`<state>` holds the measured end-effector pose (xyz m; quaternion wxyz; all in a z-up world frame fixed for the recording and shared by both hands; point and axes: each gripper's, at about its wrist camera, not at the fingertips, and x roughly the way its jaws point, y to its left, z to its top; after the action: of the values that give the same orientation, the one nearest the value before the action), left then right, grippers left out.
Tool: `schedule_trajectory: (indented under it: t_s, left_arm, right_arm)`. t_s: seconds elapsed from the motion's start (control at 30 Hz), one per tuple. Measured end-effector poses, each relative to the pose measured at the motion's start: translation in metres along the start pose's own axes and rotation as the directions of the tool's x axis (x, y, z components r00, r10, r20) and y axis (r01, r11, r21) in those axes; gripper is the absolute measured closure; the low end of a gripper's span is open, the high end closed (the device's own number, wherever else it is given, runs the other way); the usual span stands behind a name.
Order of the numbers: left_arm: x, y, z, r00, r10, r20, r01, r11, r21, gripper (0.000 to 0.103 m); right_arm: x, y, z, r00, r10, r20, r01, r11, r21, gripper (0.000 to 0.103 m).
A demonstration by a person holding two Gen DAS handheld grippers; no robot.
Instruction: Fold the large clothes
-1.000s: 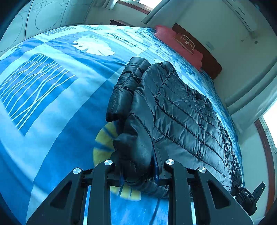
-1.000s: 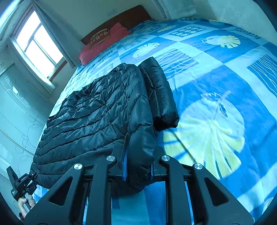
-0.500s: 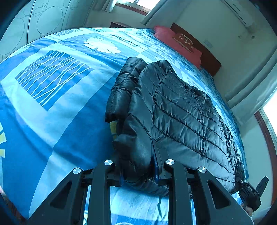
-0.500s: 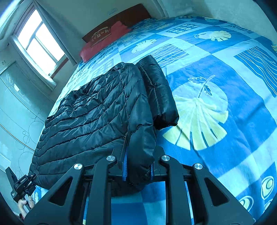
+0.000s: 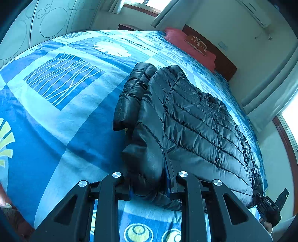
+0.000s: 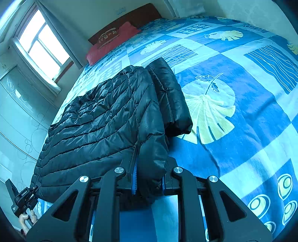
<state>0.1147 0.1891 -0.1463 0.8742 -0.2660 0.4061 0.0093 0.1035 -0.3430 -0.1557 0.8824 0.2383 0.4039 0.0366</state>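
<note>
A black quilted puffer jacket lies flat on the blue patterned bedspread, one sleeve folded along its side. My left gripper is shut on the jacket's near corner, and the fabric bulges between the fingers. The right gripper shows at the hem's far end. In the right wrist view the jacket spreads to the left, its sleeve beside it. My right gripper is shut on its own corner of the hem. The left gripper, held by a hand, grips the other end.
A red pillow lies against the dark headboard at the bed's far end. A window with curtains is on one wall, and a pale patterned wardrobe stands beside the bed. Bare bedspread stretches beside the jacket.
Both grippers have drawn the jacket across the bedspread toward the bed's near edge. The yellow leaf print has slid away behind it. Neither grip has changed.
</note>
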Motion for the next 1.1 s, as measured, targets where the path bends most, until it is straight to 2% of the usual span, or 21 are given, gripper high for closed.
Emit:
schedule_trajectory:
  t_s: [0.37,0.47,0.5,0.6,0.67,0.73,0.93,1.03,1.1]
  left_arm:
    - [0.009,0.001,0.003,1.0,-0.005,-0.006,0.005,1.0,0.009,0.079]
    - [0.012,0.004,0.003,1.0,-0.01,-0.008,0.011,1.0,0.015,0.077]
    - [0.013,0.004,0.004,1.0,-0.009,-0.01,0.009,1.0,0.019,0.077]
    - [0.011,0.003,0.005,1.0,0.026,-0.005,-0.025,0.998,0.052,0.066]
    - [0.009,0.004,0.004,0.998,0.055,-0.004,-0.055,0.997,0.062,0.052]
    - [0.004,0.008,0.003,0.998,0.064,-0.001,-0.064,0.996,0.062,0.046]
    - [-0.01,0.031,0.001,0.997,0.071,-0.008,-0.071,0.997,0.031,0.036]
    - [-0.016,0.041,0.002,0.999,0.04,-0.031,-0.04,0.999,-0.009,0.035]
    - [-0.023,0.041,0.003,0.999,0.035,-0.036,-0.035,0.999,0.001,0.035]
  right_arm:
    - [0.009,-0.003,0.003,1.0,-0.008,-0.019,0.008,1.0,-0.009,0.085]
    - [0.011,-0.005,0.004,1.0,-0.017,-0.025,0.017,1.0,-0.005,0.079]
    - [0.011,-0.007,0.003,0.999,-0.023,-0.025,0.023,1.0,0.002,0.073]
    - [0.007,-0.015,0.003,0.999,-0.025,-0.031,0.026,0.999,0.024,0.062]
    - [0.002,-0.019,0.002,0.999,-0.03,-0.032,0.031,0.999,0.029,0.057]
    - [-0.004,-0.023,0.002,0.999,-0.035,-0.035,0.036,0.999,0.035,0.051]
    - [-0.027,-0.034,0.001,0.996,-0.086,-0.026,0.086,0.996,0.022,0.042]
    - [-0.04,-0.043,0.002,0.993,-0.116,-0.015,0.116,0.993,0.036,0.042]
    - [-0.049,-0.046,0.004,0.988,-0.155,-0.002,0.155,0.987,0.043,0.042]
